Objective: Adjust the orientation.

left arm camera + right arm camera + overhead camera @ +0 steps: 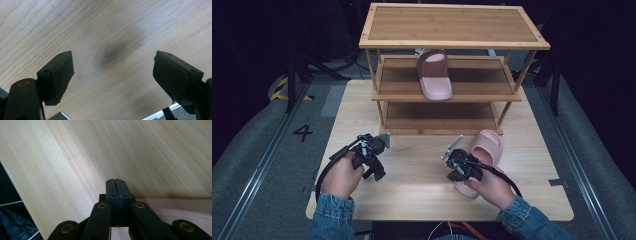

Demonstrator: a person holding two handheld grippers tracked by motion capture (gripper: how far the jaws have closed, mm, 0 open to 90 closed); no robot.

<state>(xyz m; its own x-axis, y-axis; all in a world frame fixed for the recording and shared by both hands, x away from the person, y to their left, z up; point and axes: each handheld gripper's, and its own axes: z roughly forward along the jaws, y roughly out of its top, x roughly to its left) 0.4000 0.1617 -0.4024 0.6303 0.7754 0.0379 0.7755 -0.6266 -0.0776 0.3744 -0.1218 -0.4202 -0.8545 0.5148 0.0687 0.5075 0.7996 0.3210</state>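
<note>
Your left gripper (379,142) hovers over the bare left part of the pale wooden table (362,110), its jaws standing wide apart with nothing between them; its own view has both black pads (60,75) above empty grain and a soft shadow.

Moving right, the three-tier bamboo shoe rack (452,25) stands at the far side of the table, and one pink foam slide sandal (434,75) already sits on its middle shelf. The bottom shelf and the top look free.

Further right, the second pink foam slide sandal (489,145) lies flat on the table just in front of the rack's right leg, toe toward the rack. Your right gripper (452,150) is over its heel end, jaws pressed fully together and gripping nothing (in its own view the closed jaws (116,192) point at the tabletop, with the sandal's pale pink surface (175,210) just beside and below them).

The risk lies here: with the jaws shut, lowering onto the sandal would only nudge or skid it across the smooth wood, perhaps against the rack leg. You'd need to open first and take the strap or side wall squarely; a shallow pinch on soft foam may slip mid-lift, and a dangling sandal could catch the shelf edge.
</note>
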